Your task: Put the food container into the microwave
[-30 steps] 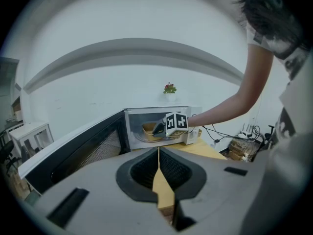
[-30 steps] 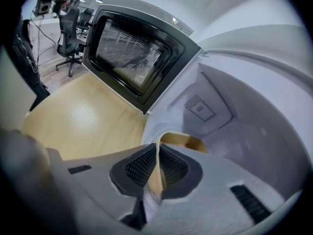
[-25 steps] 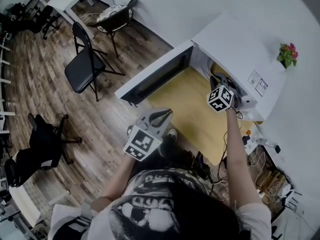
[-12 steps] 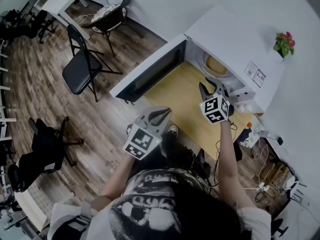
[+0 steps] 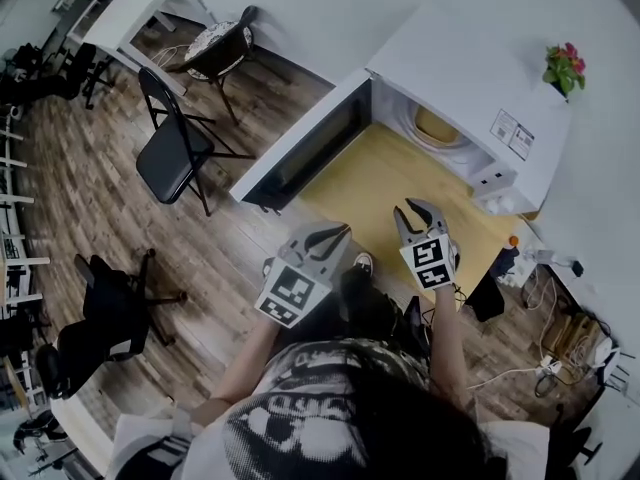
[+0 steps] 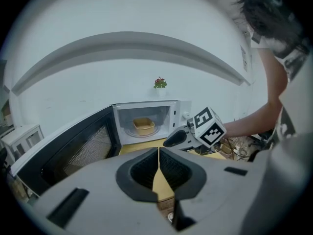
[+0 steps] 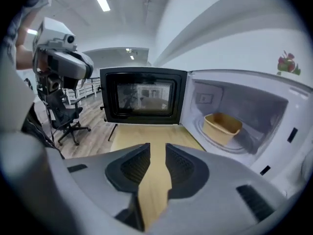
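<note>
A tan food container point(image 5: 437, 125) point(image 6: 144, 126) point(image 7: 222, 126) sits on the turntable inside the white microwave point(image 5: 470, 78), nothing touching it. The black-windowed microwave door point(image 5: 300, 148) point(image 7: 142, 96) stands swung wide open to the left. My right gripper point(image 5: 418, 208) point(image 7: 157, 148) hovers open and empty over the yellow table point(image 5: 370, 183), in front of the cavity and apart from the container. My left gripper point(image 5: 335, 230) point(image 6: 158, 151) is shut with nothing in it, held low near the table's front edge, left of the right one.
A small potted flower point(image 5: 560, 65) stands on the microwave's top. A black folding chair point(image 5: 175, 148), a round-seat chair point(image 5: 222, 33) and a white desk point(image 5: 140, 3) are on the wood floor at left. An office chair point(image 5: 100, 308) is lower left. Cables point(image 5: 540, 338) lie at right.
My right gripper has pulled back out of the microwave cavity toward me and is now over the table. The container stays on the turntable. The left gripper barely moved.
</note>
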`<state>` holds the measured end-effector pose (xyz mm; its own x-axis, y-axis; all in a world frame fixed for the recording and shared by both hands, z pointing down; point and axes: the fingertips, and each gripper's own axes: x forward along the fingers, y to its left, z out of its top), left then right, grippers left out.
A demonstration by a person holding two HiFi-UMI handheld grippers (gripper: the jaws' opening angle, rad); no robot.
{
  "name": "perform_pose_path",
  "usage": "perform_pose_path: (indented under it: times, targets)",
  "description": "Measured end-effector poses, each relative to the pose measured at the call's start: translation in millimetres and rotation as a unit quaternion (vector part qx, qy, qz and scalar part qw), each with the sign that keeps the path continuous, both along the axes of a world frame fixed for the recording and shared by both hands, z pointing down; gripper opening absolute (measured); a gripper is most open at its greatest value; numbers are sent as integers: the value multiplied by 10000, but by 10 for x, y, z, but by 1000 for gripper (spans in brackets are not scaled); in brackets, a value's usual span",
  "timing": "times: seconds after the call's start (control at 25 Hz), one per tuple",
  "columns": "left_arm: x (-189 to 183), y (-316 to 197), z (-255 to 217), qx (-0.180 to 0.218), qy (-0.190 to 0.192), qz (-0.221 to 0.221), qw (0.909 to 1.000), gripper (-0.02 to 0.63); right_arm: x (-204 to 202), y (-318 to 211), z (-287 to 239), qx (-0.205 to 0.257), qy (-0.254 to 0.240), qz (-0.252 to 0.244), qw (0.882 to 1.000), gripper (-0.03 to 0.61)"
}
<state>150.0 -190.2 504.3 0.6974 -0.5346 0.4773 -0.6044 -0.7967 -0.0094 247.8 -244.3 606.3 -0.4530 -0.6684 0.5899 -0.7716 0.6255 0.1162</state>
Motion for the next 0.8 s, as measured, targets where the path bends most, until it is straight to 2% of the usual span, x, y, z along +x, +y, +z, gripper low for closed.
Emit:
perform_pose_path:
  times: [0.08, 0.36, 0.64, 0.8]
  targets:
    - [-41, 29, -1, 11, -2, 21, 10000, 8, -56, 117, -28, -13, -132, 60, 9999, 98]
    - [-240, 205, -33, 74, -5, 60, 10000, 8, -401, 489, -214, 125, -146, -138, 9997, 98]
    - [-579, 487, -92, 142, 46, 28, 9999, 8, -813, 857, -455, 190, -675, -48, 9975, 98]
    - [-786, 665, -123, 210, 75, -11, 9998, 8, -1013, 1112, -562, 275, -760, -37, 9967, 94]
